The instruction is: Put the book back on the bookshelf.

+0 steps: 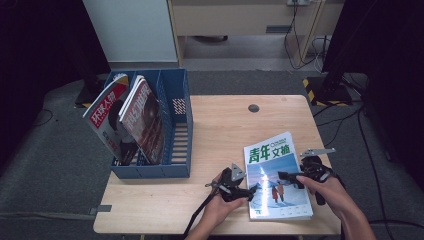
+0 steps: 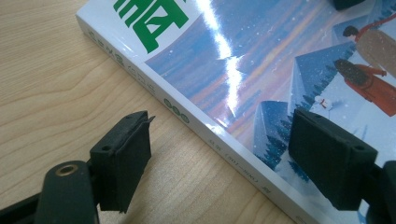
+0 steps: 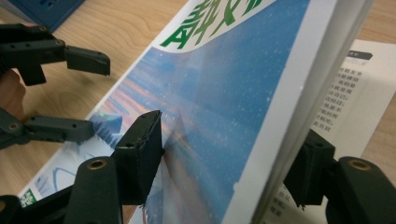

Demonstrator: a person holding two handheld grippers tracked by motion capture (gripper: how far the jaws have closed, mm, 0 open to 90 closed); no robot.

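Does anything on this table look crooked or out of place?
Only slightly: the magazine lies askew to the table edge, and the right gripper has its front part lifted off the pages beneath. The two in the blue file rack lean.

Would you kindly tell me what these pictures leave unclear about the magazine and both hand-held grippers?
- Magazine spine print: too small, left gripper view.
- Inside page text: blurred, right gripper view.
- Right hand-held gripper: jaws straddle the lifted cover; contact unclear.
- Left hand-held gripper: open at the spine; lower jaw's contact with the table unclear.
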